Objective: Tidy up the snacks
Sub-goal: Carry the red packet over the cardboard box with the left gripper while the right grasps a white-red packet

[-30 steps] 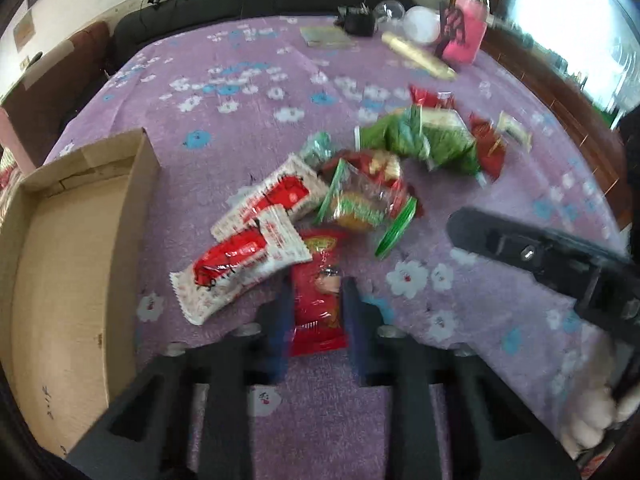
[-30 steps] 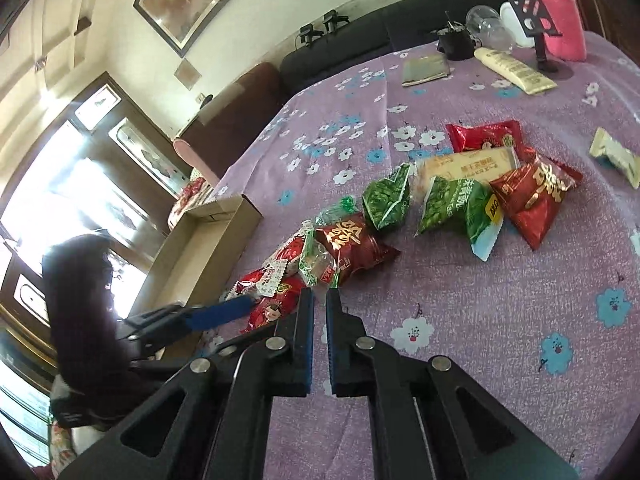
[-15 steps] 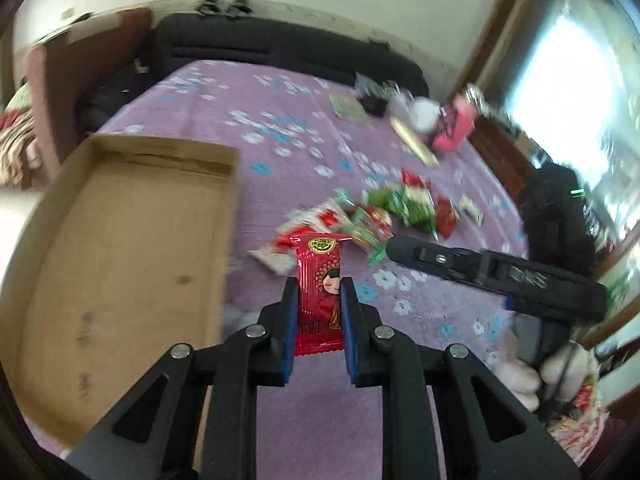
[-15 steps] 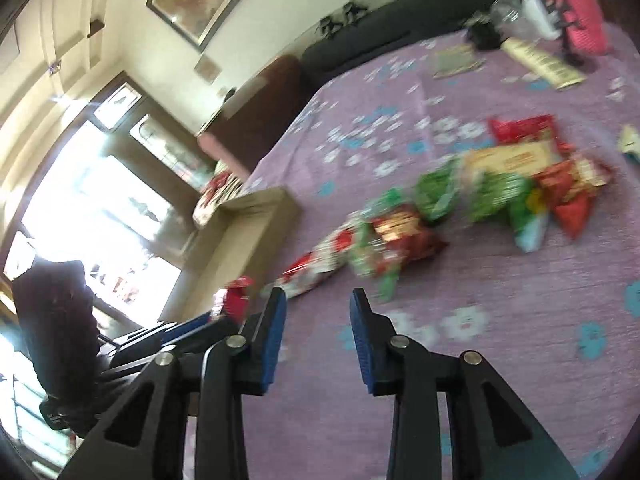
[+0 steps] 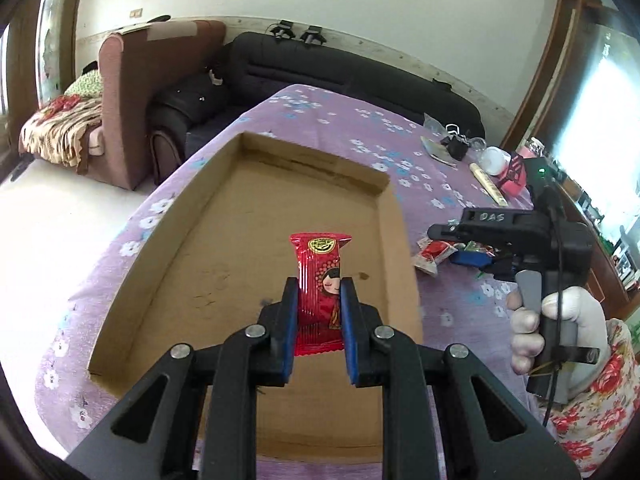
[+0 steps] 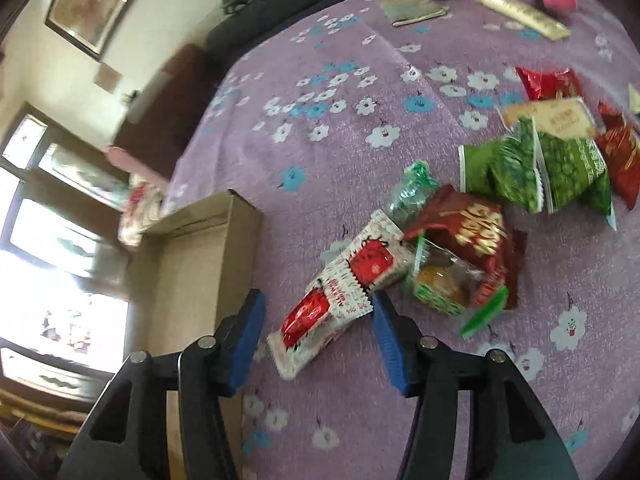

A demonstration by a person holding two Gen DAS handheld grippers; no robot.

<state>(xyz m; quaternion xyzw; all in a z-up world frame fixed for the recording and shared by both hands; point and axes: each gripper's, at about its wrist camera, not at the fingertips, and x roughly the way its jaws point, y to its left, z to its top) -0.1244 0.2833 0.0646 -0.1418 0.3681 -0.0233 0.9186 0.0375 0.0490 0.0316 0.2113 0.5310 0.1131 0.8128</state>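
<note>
My left gripper (image 5: 320, 292) is shut on a red snack packet (image 5: 320, 276) with a cartoon face and holds it above the open cardboard box (image 5: 200, 240). My right gripper (image 6: 316, 312) is open, its jaws on either side of a white-and-red snack packet (image 6: 320, 316) lying on the purple cloth. A second white-and-red packet (image 6: 372, 260) lies beside it. The right gripper also shows in the left wrist view (image 5: 460, 240), over the snack pile. The box shows in the right wrist view (image 6: 192, 264), left of the packets.
More snacks lie right of the packets: a dark red bag (image 6: 472, 236), a clear green-edged pack (image 6: 444, 284), green pea bags (image 6: 560, 168), red bags (image 6: 548, 82). A pink bottle (image 5: 516, 172) and small items stand at the table's far end. A black sofa (image 5: 340, 72) lies behind.
My left gripper lifted the red packet from the pile and carried it left over the box. My right gripper opened wide and came down around the white-and-red packet.
</note>
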